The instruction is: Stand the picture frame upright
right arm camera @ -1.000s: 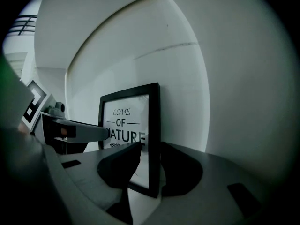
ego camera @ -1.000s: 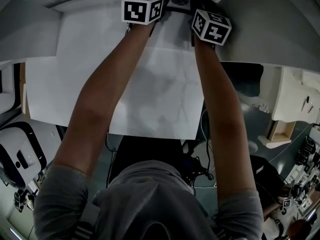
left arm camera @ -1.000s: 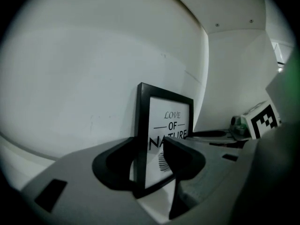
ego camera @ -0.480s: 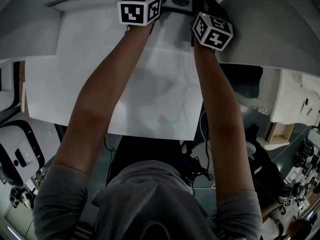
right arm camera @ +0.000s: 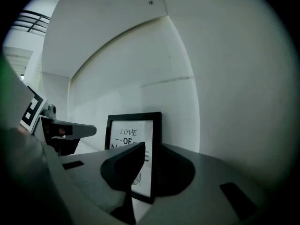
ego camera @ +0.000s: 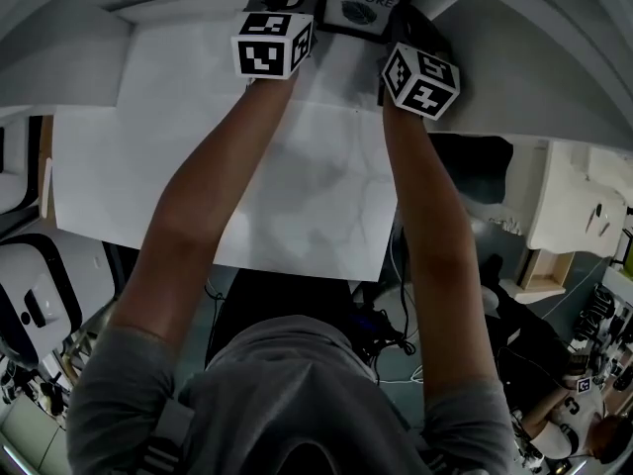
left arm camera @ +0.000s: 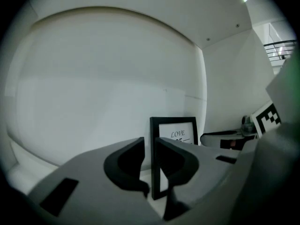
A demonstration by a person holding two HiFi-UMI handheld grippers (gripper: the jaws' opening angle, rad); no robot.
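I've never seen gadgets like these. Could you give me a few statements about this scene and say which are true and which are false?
1. The black rectangular picture frame shows the words "LOVE OF NATURE". True.
2. The frame lies face down on the table. False: it stands roughly upright, with its print towards the person.
3. The left claw and the right claw each grip one side edge of the frame. True; the jaws of both claws have just been closing, each pair with a frame edge between them.
4. The table top is dark wood. False: the white table is plain and pale.
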